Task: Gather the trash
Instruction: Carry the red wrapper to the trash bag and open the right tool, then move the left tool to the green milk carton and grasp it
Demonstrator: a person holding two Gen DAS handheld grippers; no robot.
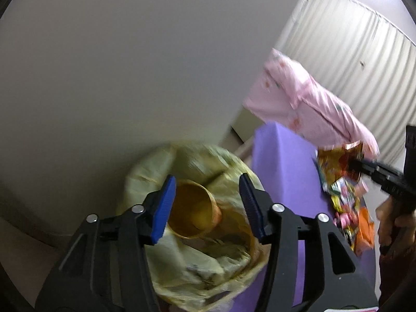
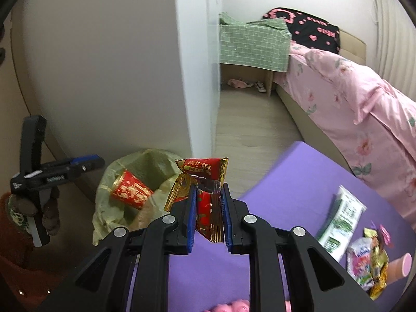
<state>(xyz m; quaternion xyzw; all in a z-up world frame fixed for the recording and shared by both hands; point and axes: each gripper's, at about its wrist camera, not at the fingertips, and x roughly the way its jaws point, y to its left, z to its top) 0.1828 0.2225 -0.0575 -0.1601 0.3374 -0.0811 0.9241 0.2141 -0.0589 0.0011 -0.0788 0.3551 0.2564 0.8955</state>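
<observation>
From the left wrist I see my left gripper with its blue pads spread wide and nothing between them, hanging over the yellow-green plastic trash bag, where a paper cup lies directly past the fingertips. From the right wrist, my right gripper is clamped on a red-and-gold foil snack wrapper; the bag sits ahead to its left, and more wrappers lie on the purple tabletop to its right.

Both grippers are black with silver screws and blue fingers; the sleeve is dark red.
</observation>
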